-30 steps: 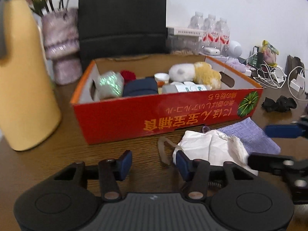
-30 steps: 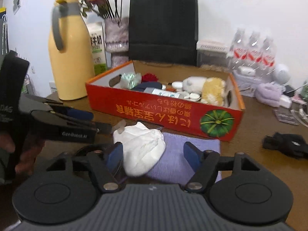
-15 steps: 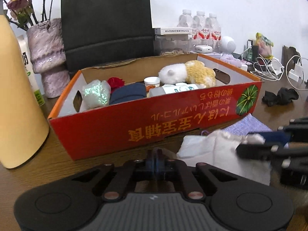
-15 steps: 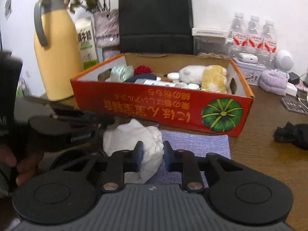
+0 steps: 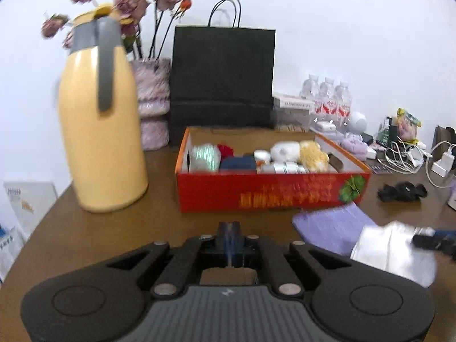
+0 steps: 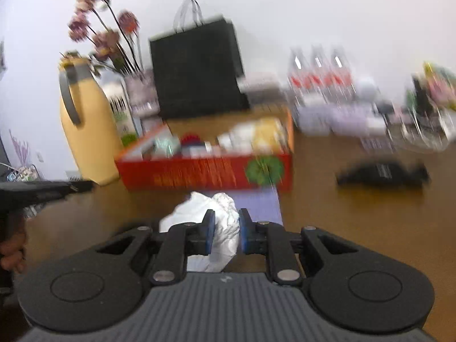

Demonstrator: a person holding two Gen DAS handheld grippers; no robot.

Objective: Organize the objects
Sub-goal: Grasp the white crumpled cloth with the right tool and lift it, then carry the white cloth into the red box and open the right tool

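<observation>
My right gripper point(image 6: 224, 222) is shut on a white cloth bag point(image 6: 219, 225) and holds it lifted over the brown table. The bag also shows at the right of the left wrist view point(image 5: 393, 253), over a lilac fabric pouch point(image 5: 333, 228) that lies flat. My left gripper point(image 5: 229, 233) is shut and empty, low over bare table in front of the red cardboard box point(image 5: 268, 193). The box point(image 6: 205, 172) holds plush toys, a dark blue item and small jars.
A yellow thermos jug point(image 5: 99, 119), a flower vase point(image 5: 152, 99) and a black paper bag point(image 5: 222, 77) stand behind the box. Water bottles point(image 5: 330, 99), chargers and cables point(image 5: 410, 159) crowd the back right. A black cloth point(image 5: 401, 191) lies right of the box.
My left gripper shut empty and pulled back to the left, away from the bag. My right gripper closed on the white bag and raised it off the lilac pouch.
</observation>
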